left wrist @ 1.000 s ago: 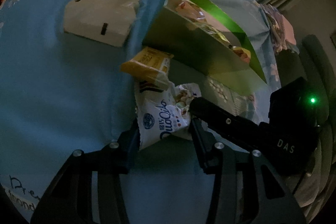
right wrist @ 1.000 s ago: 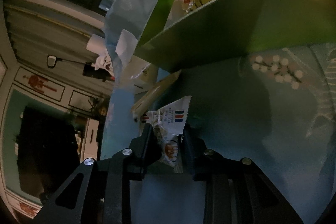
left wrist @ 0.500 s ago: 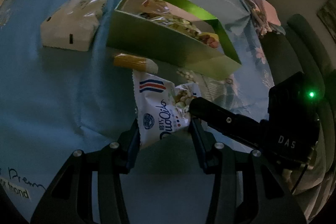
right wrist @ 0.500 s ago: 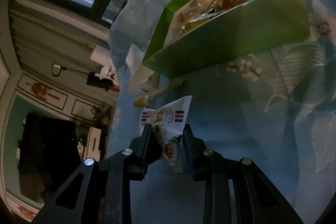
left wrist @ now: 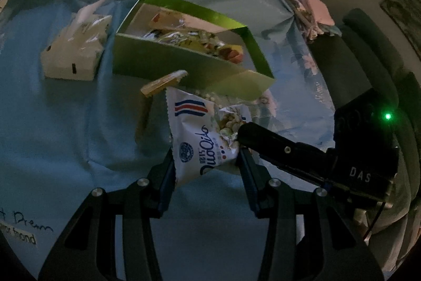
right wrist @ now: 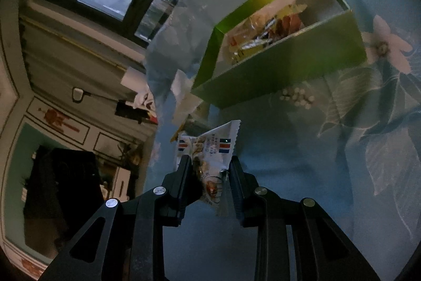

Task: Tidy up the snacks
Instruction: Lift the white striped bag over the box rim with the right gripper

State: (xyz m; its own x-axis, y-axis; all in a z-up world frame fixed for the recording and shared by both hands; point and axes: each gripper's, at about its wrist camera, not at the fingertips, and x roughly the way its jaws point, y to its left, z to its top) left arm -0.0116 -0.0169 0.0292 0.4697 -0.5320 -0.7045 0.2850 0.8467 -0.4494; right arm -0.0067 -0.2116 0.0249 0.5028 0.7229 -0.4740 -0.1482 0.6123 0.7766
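Both grippers have risen with the white snack packet since a second ago, so the green box of snacks now sits smaller at upper centre on the blue cloth. Left gripper clamps the packet's lower edge; right gripper pinches its other end, at lower centre.

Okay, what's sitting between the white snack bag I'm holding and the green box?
In the left wrist view, a yellow snack packet lies on the blue cloth between the white snack bag and the green box.
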